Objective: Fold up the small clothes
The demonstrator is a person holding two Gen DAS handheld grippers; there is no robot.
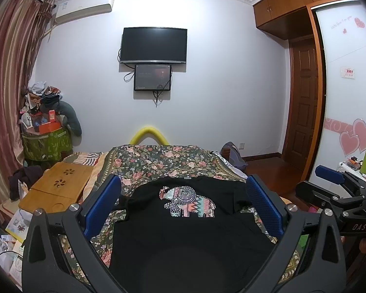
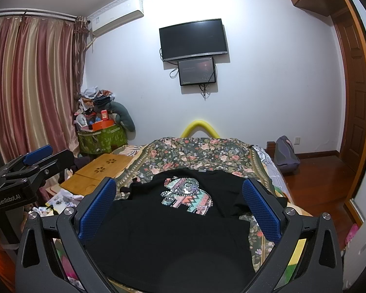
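both grippers, left gripper (image 1: 183, 190) and right gripper (image 2: 179, 190), spread wide above black t-shirt (image 1: 183, 232) (elephant print) on floral bedspread (image 1: 158, 161).

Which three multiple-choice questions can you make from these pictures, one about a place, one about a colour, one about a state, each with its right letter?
1. Where does the black T-shirt lie?
A. on the floral bedspread
B. on the wooden lap desk
C. on the floor

2. What colour are the gripper pads?
A. red
B. blue
C. white

3. How are the left gripper and right gripper?
A. both shut on the shirt
B. one open, one shut
C. both open

Key: 1 A, flowers show around the shirt; 2 B, blue pads in both views; 3 C, fingers stand wide apart, holding nothing.
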